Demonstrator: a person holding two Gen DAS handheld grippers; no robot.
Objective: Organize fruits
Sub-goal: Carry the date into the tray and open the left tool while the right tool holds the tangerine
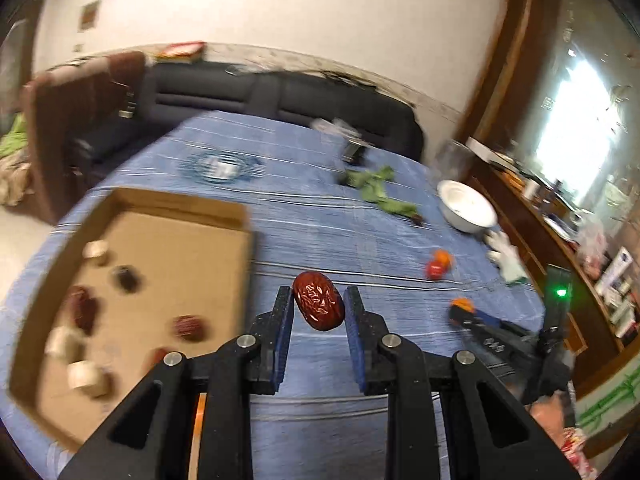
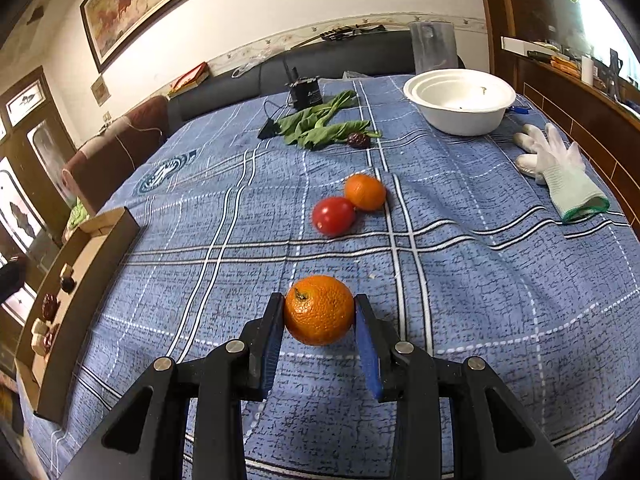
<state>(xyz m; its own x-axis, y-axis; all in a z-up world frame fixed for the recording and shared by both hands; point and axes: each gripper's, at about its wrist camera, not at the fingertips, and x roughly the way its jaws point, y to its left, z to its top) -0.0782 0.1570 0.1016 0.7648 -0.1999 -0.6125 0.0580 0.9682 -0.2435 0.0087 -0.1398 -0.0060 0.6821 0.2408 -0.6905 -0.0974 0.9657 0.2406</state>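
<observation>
The left claw [image 1: 318,306] is clamped on a red date [image 1: 319,301], long axis tilted, just right of the cardboard tray [image 1: 168,200]; the drop lies leftward. The right claw [image 2: 320,316] is clamped on an orange [image 2: 319,309], farther from that tray.

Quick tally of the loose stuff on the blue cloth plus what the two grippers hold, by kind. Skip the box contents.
Oranges: 2, one in the right gripper as orange, one on the cloth
Tomato: 1
Red dates: 2, one in the left gripper as date, one by the greens
Total: 5
</observation>
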